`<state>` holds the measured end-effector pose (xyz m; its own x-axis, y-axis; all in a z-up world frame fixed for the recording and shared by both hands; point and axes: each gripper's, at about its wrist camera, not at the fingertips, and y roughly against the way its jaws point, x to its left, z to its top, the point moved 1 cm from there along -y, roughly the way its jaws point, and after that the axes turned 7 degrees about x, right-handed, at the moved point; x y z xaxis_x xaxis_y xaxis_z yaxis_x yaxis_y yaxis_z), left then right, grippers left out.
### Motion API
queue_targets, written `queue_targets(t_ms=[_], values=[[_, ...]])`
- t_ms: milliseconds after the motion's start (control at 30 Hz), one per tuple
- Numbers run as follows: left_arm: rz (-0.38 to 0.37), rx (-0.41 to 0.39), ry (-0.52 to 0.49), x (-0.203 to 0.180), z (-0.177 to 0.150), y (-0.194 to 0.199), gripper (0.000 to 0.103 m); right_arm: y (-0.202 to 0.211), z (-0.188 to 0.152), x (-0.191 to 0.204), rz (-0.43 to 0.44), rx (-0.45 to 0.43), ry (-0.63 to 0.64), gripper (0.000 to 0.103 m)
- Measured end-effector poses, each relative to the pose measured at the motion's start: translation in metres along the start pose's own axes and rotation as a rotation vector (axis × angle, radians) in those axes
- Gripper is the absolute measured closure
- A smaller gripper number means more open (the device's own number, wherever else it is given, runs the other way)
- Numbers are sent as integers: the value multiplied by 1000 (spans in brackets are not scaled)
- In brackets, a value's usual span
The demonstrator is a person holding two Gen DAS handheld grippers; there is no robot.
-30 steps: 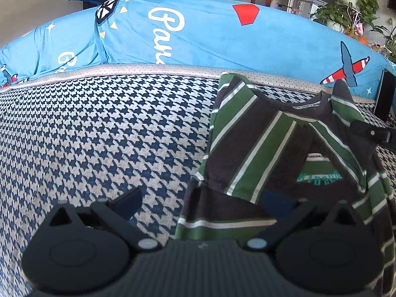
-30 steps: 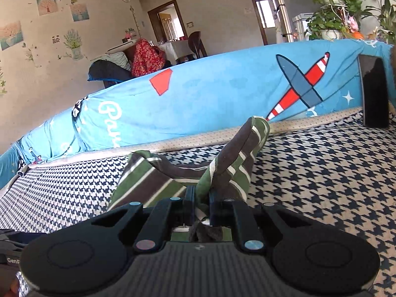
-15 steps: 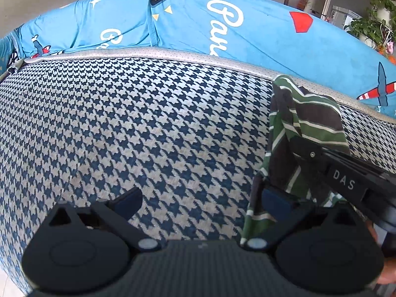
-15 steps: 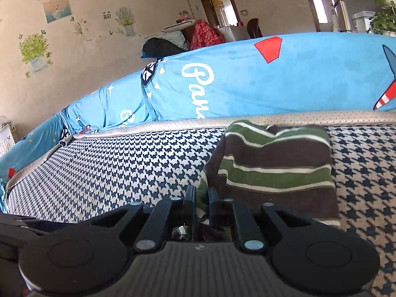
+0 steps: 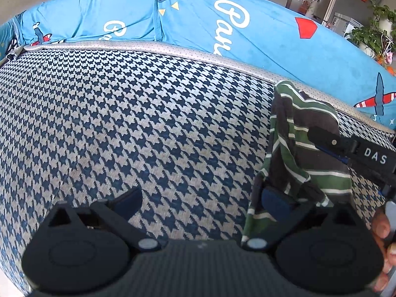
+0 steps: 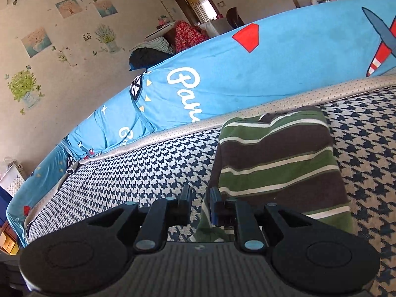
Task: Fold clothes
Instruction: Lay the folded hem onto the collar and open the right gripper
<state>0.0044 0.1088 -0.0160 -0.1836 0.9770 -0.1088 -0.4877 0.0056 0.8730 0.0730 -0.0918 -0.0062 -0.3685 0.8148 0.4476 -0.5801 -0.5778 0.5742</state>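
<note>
Now the striped shirt point(image 6: 277, 158) lies as a compact, squared bundle at the right centre of the right wrist view, flat on the houndstooth mattress point(image 6: 138, 173), its far edge close to the grey piping under the blue airplane-print cover point(image 6: 284, 69). A second ago it was spread wider and one end stood lifted in a peak; half a second ago it was already doubled over but still pinched. Since then the right gripper point(image 6: 200, 204) has let go: its jaws stand slightly parted with a clear gap, and the near edge of the cloth sits just under and beside the right-hand jaw, no longer clamped. In the left wrist view the shirt point(image 5: 297, 148) shows at the right of the frame, bunched and narrow, with the right gripper's black body across it. The left gripper point(image 5: 198, 200) is wide apart and holds nothing, though its right-hand jaw overlaps the shirt's lower corner; whether it touches is unclear. A person's hand point(image 5: 382, 247) shows at the lower right edge. By my judgement the release means this fold is laid down; whether a further fold is wanted the pictures do not settle.
</note>
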Motion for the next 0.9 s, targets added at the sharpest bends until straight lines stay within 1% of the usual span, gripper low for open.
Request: queue_targets(t_ms=[100, 300, 400, 533, 667, 900], values=[[-3, 5, -9, -2, -1, -1, 0, 13, 4, -9, -42, -12, -16, 87], [1, 43, -35, -5, -12, -11, 0, 33, 2, -24, -112, -4, -34, 78], [4, 58, -47, -6, -18, -14, 0, 46, -2, -27, -131, 2, -28, 77], [12, 61, -76, -8, -26, -15, 0, 66, -8, -29, -144, 1, -3, 71], [13, 73, -99, -7, -37, -20, 0, 84, -18, -32, -158, 16, 9, 70], [53, 25, -91, -1, -58, -12, 0, 116, -37, -41, -179, 17, -25, 69]])
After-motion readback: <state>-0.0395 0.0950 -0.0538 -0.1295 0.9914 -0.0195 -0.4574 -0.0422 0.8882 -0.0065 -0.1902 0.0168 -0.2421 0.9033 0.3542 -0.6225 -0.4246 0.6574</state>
